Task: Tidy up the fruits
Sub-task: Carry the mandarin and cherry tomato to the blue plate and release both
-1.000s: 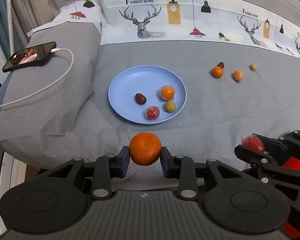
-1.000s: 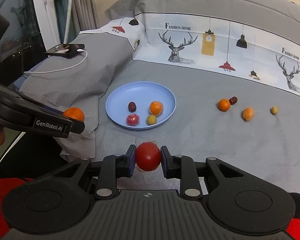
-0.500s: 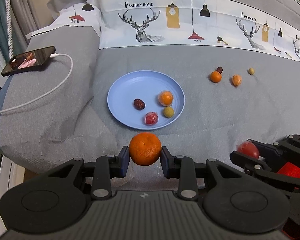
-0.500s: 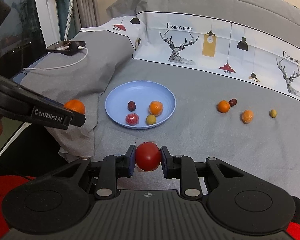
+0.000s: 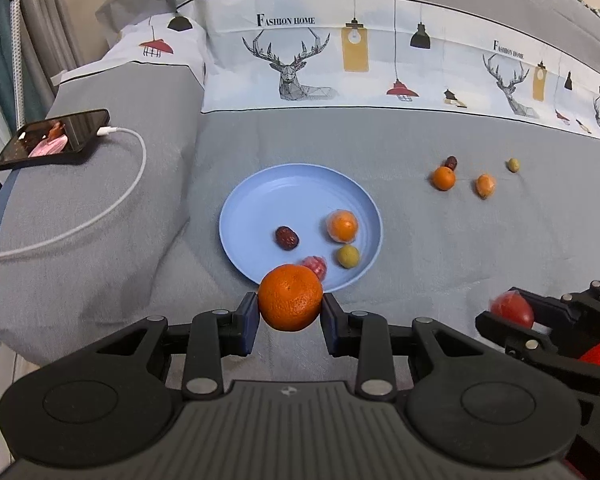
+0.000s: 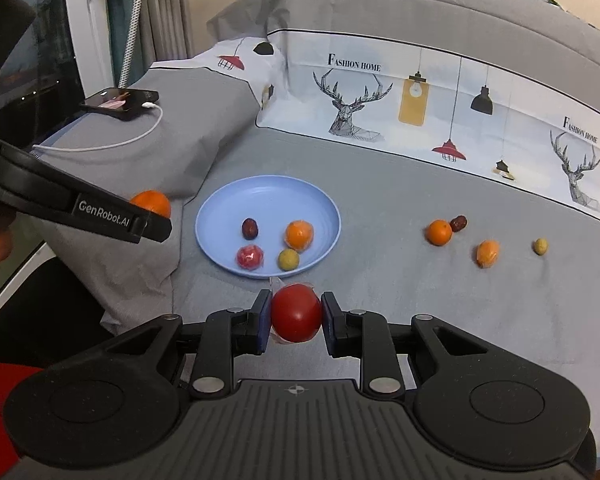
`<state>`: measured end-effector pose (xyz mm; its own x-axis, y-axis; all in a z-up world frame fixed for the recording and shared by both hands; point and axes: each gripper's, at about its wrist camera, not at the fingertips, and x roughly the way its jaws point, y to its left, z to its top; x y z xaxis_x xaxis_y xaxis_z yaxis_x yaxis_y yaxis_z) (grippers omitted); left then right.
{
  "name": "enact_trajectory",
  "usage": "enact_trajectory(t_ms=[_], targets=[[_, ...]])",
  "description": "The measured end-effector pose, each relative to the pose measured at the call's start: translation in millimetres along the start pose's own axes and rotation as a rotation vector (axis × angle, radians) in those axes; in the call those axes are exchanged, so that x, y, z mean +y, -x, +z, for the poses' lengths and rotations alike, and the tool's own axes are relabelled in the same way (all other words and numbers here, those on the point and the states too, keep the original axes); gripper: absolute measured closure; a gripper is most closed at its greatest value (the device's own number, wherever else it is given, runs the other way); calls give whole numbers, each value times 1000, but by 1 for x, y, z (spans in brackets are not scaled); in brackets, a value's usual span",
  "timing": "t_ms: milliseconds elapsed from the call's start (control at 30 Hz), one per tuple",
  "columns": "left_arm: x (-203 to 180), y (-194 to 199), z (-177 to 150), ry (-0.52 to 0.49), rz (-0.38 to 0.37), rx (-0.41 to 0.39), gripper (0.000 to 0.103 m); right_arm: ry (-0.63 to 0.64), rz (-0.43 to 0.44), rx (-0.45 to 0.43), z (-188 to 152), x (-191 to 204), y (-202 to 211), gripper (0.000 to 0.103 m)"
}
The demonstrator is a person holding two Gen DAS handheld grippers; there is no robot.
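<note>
My left gripper [image 5: 291, 315] is shut on a large orange [image 5: 290, 297], held above the bed just short of the near rim of the blue plate [image 5: 260, 190]. My right gripper [image 6: 296, 316] is shut on a red wrapped tomato [image 6: 296, 313], also just short of the plate [image 6: 268, 194]. The plate holds a dark date [image 5: 286, 237], a wrapped orange fruit [image 5: 342, 225], a yellow-green fruit [image 5: 348, 256] and a red wrapped fruit [image 5: 316, 266], partly hidden behind the large orange. The left gripper with its orange [image 6: 151, 203] shows at the left of the right wrist view.
Right of the plate on the grey bed lie an orange [image 5: 443, 178], a date [image 5: 452, 162], a wrapped orange fruit [image 5: 485, 185] and a small yellow-green fruit [image 5: 513, 165]. A phone [image 5: 54, 138] with a white cable [image 5: 112, 208] lies on a raised fold at left.
Both grippers have moved forward toward the plate with their fruit still held. The large orange now overlaps the plate's near rim in the left wrist view.
</note>
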<state>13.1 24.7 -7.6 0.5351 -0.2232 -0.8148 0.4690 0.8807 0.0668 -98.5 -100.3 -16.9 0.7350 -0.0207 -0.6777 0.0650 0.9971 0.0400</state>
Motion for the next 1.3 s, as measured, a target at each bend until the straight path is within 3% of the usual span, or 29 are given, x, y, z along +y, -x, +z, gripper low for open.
enact_trajectory(t_ms=[400,900,1133,1200,1233,1267,1300], targets=[[17,-44,36,7,13,15,67,41,15,-12,37,9,-58,76],[8,-135,79,-64,20,67,67,53,-36,85,62,-14,-160,76],[8,-169,87,-92,46,96,67,89,-8,108,65,-16,-196,76],[11,-173,88,-84,40,101,57,93,9,112,66,-16,-203,75],[13,-174,89,-79,34,99,28,90,9,101,66,-16,-204,74],[14,-172,89,-72,35,93,3,87,6,92,67,-18,-205,65],[14,-169,89,-65,40,78,0,85,10,86,67,-19,-205,48]])
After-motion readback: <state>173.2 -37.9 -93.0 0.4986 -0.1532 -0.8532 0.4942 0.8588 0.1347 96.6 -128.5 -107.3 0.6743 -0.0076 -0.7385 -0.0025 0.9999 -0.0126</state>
